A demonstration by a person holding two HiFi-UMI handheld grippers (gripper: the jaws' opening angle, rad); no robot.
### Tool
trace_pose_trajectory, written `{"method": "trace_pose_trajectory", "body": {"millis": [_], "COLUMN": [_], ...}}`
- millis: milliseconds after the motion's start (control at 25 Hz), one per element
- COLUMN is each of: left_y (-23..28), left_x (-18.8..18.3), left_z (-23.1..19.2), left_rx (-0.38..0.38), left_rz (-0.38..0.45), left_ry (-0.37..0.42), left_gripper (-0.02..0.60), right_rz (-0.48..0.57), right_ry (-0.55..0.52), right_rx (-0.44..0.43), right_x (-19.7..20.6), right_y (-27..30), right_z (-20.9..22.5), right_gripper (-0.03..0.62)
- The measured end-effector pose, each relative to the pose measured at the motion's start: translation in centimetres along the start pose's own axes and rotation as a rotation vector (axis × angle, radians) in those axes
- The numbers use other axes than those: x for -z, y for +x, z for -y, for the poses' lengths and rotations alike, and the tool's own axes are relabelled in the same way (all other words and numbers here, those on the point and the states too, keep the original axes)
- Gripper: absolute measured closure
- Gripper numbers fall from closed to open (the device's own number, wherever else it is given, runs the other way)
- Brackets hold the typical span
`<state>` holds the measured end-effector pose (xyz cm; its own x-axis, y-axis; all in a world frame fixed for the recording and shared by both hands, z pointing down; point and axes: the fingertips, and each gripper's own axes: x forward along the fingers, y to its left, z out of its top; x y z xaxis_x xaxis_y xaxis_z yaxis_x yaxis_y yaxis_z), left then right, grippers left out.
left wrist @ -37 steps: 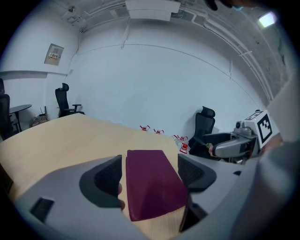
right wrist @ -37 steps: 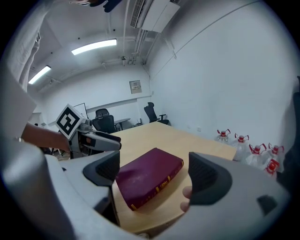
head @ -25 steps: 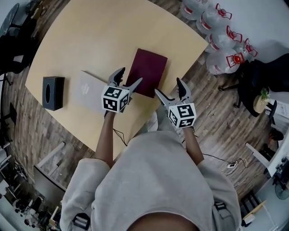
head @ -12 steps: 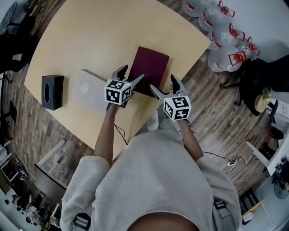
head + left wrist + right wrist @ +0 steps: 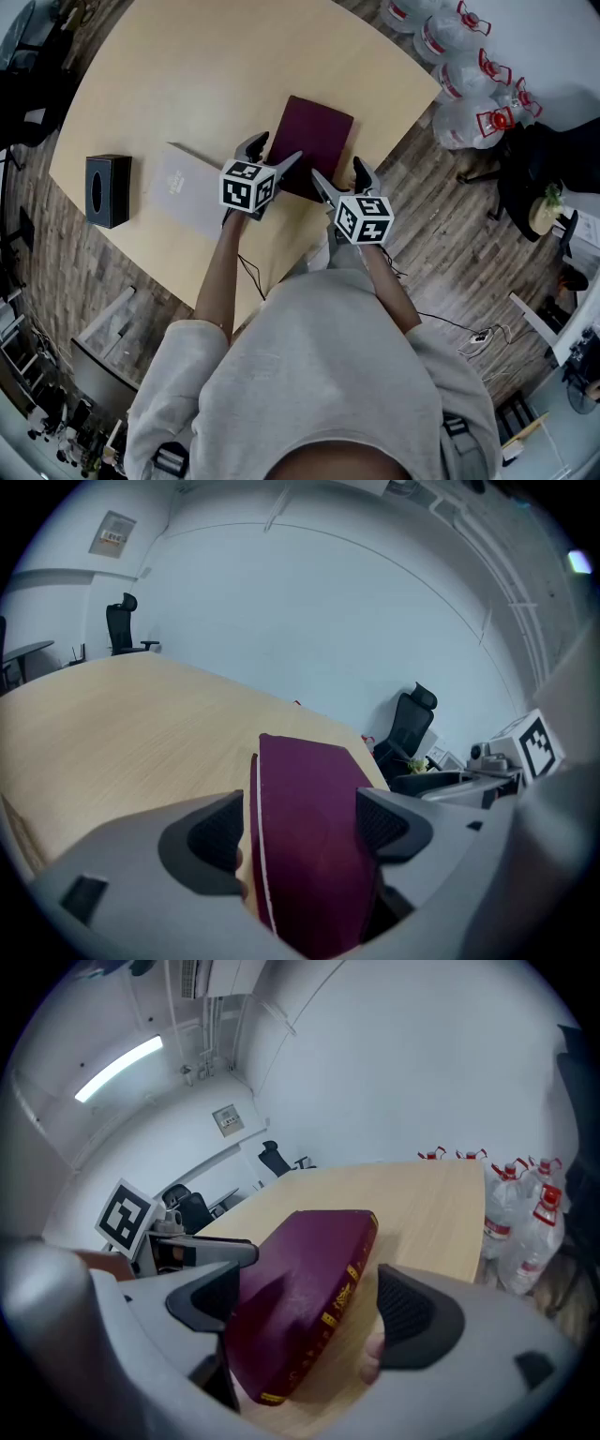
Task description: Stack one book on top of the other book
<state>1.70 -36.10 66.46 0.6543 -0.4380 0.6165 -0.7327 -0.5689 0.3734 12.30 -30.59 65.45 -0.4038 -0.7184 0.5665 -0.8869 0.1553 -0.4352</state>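
A maroon hardback book lies flat on the tan table, near its right front edge. A pale grey book lies to its left, apart from it. My left gripper is open over the maroon book's near left corner. My right gripper is open at the near right corner. In the left gripper view the maroon book runs between the spread jaws of the left gripper. In the right gripper view the book, its gold-lettered spine on the right, sits between the open jaws of the right gripper.
A black tissue box stands at the table's left edge, beyond the grey book. Several water bottles crowd the floor past the table's right corner. Office chairs stand by the far wall.
My right gripper has moved left and forward, closing in on the maroon book's near right corner. The left gripper has shifted only slightly. Both books lie where they were.
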Motion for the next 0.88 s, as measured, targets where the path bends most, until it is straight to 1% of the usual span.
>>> {"method": "trace_pose_trajectory", "body": {"millis": [80,160,480,640,880], "left_y": [0.0,0.1,0.7,1.3,1.9], "left_x": [-0.1,-0.2,0.5,0.8,1.3], "left_z": [-0.1,0.0,0.0,-0.1,-0.4], "left_rx": [0.0,0.004,0.031,0.046,0.061], "left_rz": [-0.001,-0.005,-0.032,-0.044,-0.056], "left_ry": [0.001,0.004,0.004,-0.012,-0.038], "left_gripper": [0.209,0.209,0.209,0.209,0.209], "right_rz": [0.007,0.003,-0.069,-0.105,-0.128], "right_ry": [0.053,0.078,0.042,0.031,0.012], "right_rx": [0.016,0.022,-0.008,-0.027,-0.04], "right_x": [0.1,0.3,2.0,2.4,2.5], "right_y": [0.1,0.3,1.6,2.5,3.3], "right_z": [0.2,0.3,0.0,0.1,0.3], "right_gripper": [0.146,0.146,0.146,0.146,0.146]}}
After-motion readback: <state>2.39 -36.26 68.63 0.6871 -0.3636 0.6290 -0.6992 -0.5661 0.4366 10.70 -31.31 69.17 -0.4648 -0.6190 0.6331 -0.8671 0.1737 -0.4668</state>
